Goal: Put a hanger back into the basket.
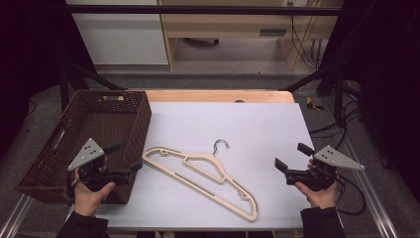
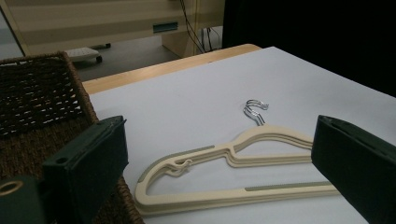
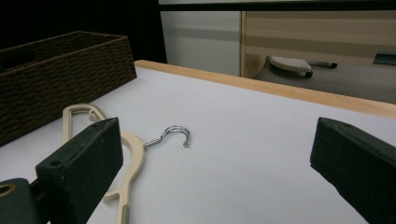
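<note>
A cream plastic hanger point(image 1: 200, 180) with a metal hook point(image 1: 221, 145) lies flat on the white table top point(image 1: 247, 119), running from mid left to lower right. My left gripper point(image 1: 125, 159) hovers at the near corner of a brown wicker basket point(image 1: 99, 130), jaws wide apart and empty, pointing at the hanger's left end. In the left gripper view the hanger point(image 2: 233, 168) lies between the jaws, farther off. My right gripper point(image 1: 292, 156) is held at the table's right side, open and empty. The right gripper view has the hook point(image 3: 175, 134) ahead of it.
The wicker basket point(image 3: 56, 74) takes up the table's left side and looks empty. A wooden edge strip point(image 1: 218, 95) runs along the far side. Cables point(image 1: 346, 198) hang by the right edge. Furniture stands on the floor beyond.
</note>
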{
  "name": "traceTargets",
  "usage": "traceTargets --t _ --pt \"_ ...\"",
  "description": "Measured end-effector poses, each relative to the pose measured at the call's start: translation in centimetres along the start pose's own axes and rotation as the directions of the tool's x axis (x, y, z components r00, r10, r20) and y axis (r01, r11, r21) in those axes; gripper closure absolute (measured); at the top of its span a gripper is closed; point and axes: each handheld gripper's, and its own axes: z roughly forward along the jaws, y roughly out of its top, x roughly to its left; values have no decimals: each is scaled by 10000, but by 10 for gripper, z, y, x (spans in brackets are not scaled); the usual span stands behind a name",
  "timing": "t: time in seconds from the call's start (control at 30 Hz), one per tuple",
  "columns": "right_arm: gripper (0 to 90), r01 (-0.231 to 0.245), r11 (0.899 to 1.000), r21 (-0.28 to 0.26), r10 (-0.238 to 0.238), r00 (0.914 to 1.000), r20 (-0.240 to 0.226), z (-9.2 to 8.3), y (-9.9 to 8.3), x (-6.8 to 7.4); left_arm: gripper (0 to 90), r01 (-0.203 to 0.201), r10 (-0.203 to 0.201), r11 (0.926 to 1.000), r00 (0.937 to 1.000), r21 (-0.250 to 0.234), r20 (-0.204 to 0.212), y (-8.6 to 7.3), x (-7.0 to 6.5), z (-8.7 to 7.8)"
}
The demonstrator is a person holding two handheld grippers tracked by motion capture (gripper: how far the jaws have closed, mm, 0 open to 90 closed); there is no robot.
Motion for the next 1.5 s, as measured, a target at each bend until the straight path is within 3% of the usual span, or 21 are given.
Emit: traceTargets --t 0.33,0.53,0.63,0.73,0.87,0.9,0.97,1.0,1.37,1.4,1.43,1.5 --pt "38 208 9989 424 -201 9997 -152 4 6 6 37 -90 90 9999 10000 98 30 0 2 -1" --pt "47 537 9950 840 -497 9976 -484 16 13 19 37 -143 142 9996 9999 257 21 0 2 0" --pt "69 818 9859 1460 -716 9947 -734 26 14 28 37 -188 187 9994 9998 278 41 1 2 1" --pt "93 968 9802 1726 -836 9931 -821 30 13 32 37 -200 200 9994 9998 288 14 1 2 0" --pt "130 1183 9611 2497 -918 9891 -1154 44 10 39 37 -188 189 9994 9998 290 -7 2 4 -2" --pt "130 1183 9611 2497 -918 9891 -1154 44 10 39 37 -188 189 9994 9998 290 -7 2 4 -2" --pt "163 1361 9484 2864 -981 9848 -1430 53 7 44 37 -186 186 9993 9998 309 -7 1 4 -1" --pt "163 1361 9484 2864 -981 9848 -1430 53 7 44 37 -197 198 9992 9998 333 -5 1 4 -1" --pt "274 2086 8684 4499 -1172 9679 -2224 89 -13 64 37 -293 292 9987 9996 421 20 2 3 0" --pt "274 2086 8684 4499 -1172 9679 -2224 89 -13 64 37 -293 292 9987 9996 421 20 2 3 0" --pt "301 2157 8536 4741 -1160 9661 -2307 94 -17 66 37 -297 296 9986 9996 432 27 2 3 0" --pt "326 2193 8418 4931 -1087 9639 -2432 98 -21 68 37 -297 296 9986 9996 445 31 1 3 1"
